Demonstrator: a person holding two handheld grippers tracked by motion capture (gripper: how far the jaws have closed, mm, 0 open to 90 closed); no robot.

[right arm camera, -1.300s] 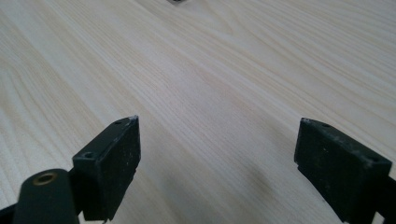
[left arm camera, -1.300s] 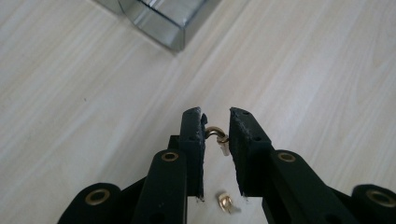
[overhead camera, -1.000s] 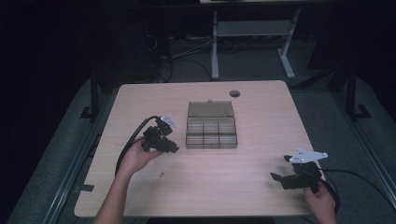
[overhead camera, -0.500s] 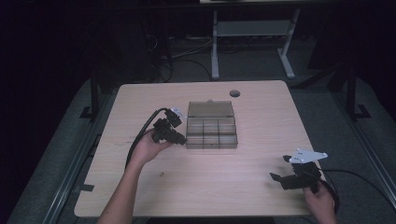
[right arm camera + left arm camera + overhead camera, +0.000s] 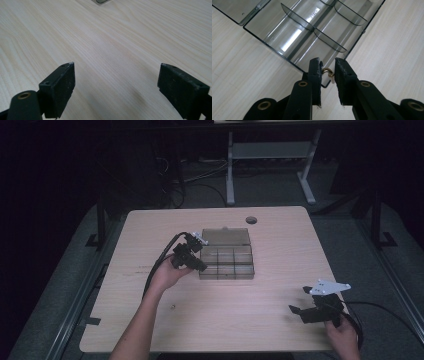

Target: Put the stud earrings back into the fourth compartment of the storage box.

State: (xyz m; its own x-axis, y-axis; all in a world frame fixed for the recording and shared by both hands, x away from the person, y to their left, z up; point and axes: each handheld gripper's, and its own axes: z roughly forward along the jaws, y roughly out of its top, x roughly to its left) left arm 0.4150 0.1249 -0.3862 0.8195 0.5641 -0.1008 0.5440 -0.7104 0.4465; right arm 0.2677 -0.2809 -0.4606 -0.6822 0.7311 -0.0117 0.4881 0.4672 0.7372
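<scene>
Risk: brass hook (image 5: pixel 328 72), small, smooth and curved, slipping from the left gripper (image 5: pixel 328 72) and missing the nearest compartment. Pinched between narrow black jaws, over the rim of the clear compartment box (image 5: pixel 226 255) at table centre. Right gripper (image 5: pixel 317 306) at 4 o'clock, spread wide, empty, above pale wood-grain table (image 5: pixel 280 235).

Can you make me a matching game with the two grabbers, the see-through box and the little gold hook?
Things:
1. left gripper
2. right gripper
3. clear box
4. gold hook

States:
A. lid open, compartments look empty
B. jaws wide apart over bare table
C. pinched between two black jaws
D. at the box's corner, holding something

Pairs: 1-D, 2-B, 3-A, 4-C
</scene>
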